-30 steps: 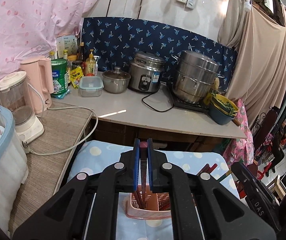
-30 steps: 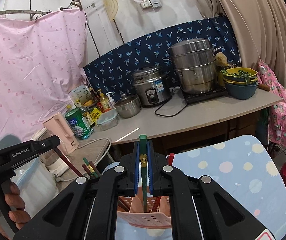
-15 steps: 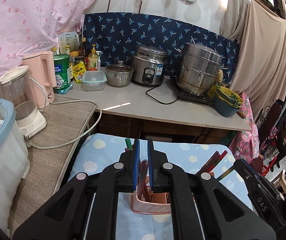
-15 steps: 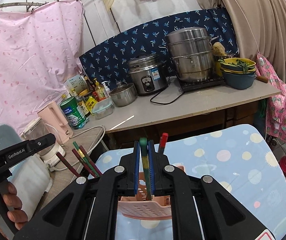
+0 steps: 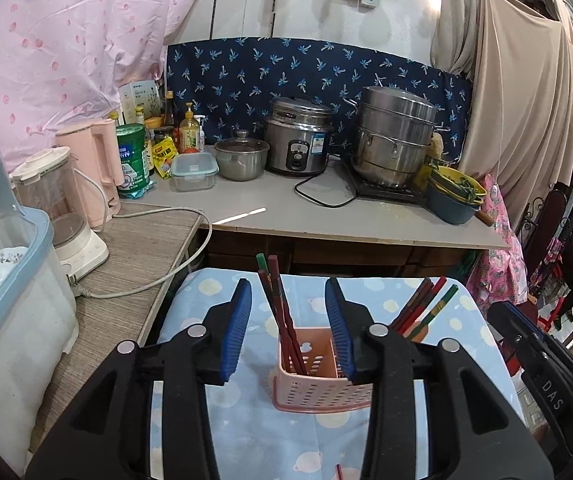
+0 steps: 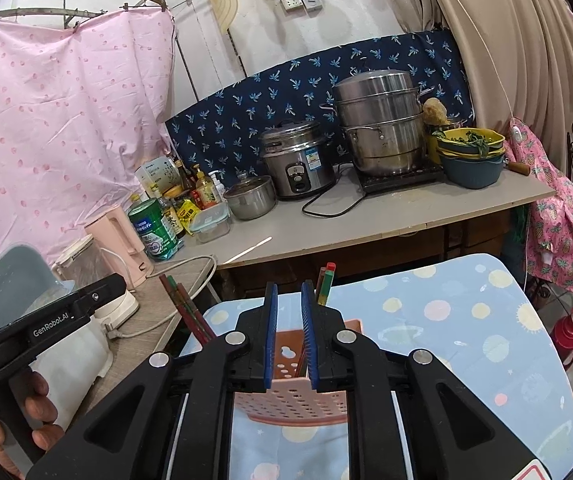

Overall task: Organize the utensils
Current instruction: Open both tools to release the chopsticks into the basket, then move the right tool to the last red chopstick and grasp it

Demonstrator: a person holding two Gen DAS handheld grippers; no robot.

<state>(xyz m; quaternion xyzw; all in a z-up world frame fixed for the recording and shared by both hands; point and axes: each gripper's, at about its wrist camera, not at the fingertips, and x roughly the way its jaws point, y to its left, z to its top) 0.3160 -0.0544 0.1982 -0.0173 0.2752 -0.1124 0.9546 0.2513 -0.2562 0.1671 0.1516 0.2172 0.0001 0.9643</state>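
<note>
Left wrist view: the left gripper [image 5: 288,328] stands with its blue pads spread wide at lower centre of the frame, having just been opening; the pads press on nothing. Between them, but free of both, a bundle of dark red chopsticks [image 5: 278,312] leans to the upper left inside the pink perforated holder [image 5: 318,388], which sits on the blue spotted cloth [image 5: 190,320] at lower centre. The spread reads as a release, so that the sticks rest on the holder's wall rather than on the pads. A second bundle of red and green chopsticks [image 5: 422,312] fans to the upper right from the holder's far side, just beside the right gripper's black body at the lower right edge. One loose stick tip [image 5: 339,472] shows on the cloth at the bottom edge, apparently not yet collected. Right wrist view: the right gripper [image 6: 288,336] shows its pads parted by a narrow gap, having just been opening, with nothing pinched in the gap. The holder [image 6: 286,396] lies directly beneath and behind the pads; the green-and-red-topped sticks [image 6: 324,284] rise just right of the right-hand pad, already dropped in. The other bundle [image 6: 184,308] leans to the left, towards the left gripper's handle held by a hand [image 6: 22,408] at lower left.
</note>
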